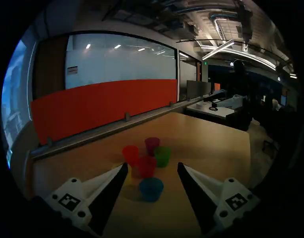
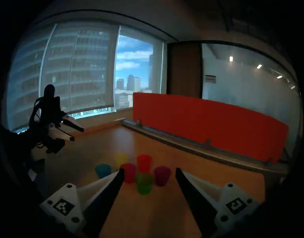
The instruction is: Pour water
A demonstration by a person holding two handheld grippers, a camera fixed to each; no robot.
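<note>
Cups (image 1: pixel 146 166) clustered on the surface (image 1: pixel 207 139), low centre of both views. Behind them, along the far edge, a partition (image 1: pixel 104 105). Mid-left in the right gripper view, left hand-held gripper (image 2: pixel 78 135).

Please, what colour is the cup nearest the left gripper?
Blue; the cup shows best in the left gripper view.

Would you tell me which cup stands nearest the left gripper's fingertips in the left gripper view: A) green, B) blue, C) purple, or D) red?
B: the blue cup sits closest to the camera, between the open fingers of the left gripper, while the red cup and the green cup stand farther back on the table.
</note>
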